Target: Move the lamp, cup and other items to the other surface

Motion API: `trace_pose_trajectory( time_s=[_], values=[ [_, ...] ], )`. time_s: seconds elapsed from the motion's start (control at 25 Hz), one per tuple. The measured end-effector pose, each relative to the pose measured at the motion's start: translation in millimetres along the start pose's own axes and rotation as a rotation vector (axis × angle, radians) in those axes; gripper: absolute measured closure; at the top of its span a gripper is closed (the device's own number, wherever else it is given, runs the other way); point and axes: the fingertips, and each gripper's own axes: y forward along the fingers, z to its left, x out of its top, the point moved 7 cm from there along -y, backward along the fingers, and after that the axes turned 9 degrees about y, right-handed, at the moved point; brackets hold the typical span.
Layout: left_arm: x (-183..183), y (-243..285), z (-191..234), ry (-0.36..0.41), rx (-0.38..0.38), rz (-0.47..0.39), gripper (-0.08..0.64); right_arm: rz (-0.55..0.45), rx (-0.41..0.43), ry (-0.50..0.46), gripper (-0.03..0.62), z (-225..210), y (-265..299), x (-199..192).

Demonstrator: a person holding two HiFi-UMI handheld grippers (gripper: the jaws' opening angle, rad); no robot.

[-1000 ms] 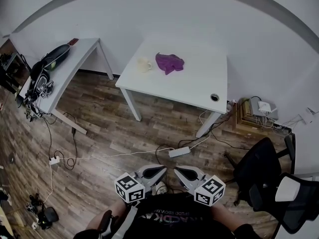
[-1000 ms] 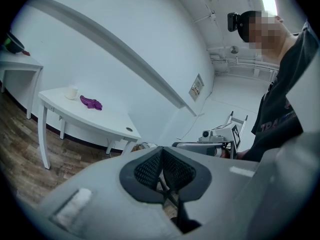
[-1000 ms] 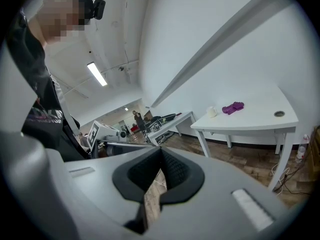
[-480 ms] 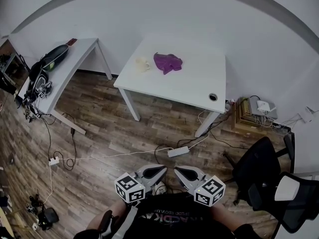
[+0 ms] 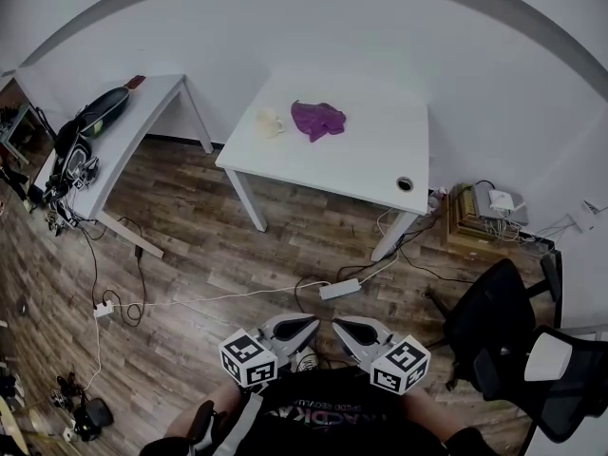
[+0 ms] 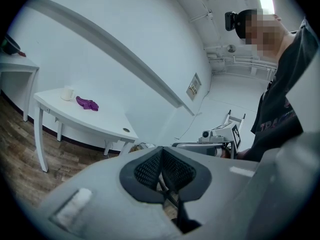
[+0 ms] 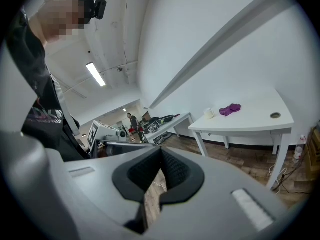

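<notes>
A pale cup (image 5: 271,122) and a crumpled purple cloth (image 5: 316,119) lie on the white table (image 5: 370,160) far ahead of me. Both also show in the left gripper view, cup (image 6: 67,92) and cloth (image 6: 87,103), and in the right gripper view, cup (image 7: 209,113) and cloth (image 7: 230,109). A second white table (image 5: 142,112) at the left carries a long black object (image 5: 103,108) and tangled dark gear. My left gripper (image 5: 296,328) and right gripper (image 5: 353,330) hang side by side close to my body, over the floor. Both are shut and empty, pads meeting.
A white power strip (image 5: 340,290) and cables trail over the wood floor between me and the table. A black office chair (image 5: 503,335) stands at the right. A wooden box with small devices (image 5: 480,212) sits by the wall, and more clutter lies at the lower left (image 5: 81,411).
The head view has drifted slightly, so the table with cup and cloth sits a touch further left. Both grippers stay where they were, still shut.
</notes>
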Motion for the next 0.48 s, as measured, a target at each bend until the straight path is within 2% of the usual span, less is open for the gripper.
trace_pose_trajectory(
  time_s=[0.48],
  values=[
    [-1.6, -3.9, -1.8, -0.019, 0.041, -0.010, 0.557, -0.026, 0.029, 0.007, 0.588, -0.1, -4.8, 4.4]
  ],
)
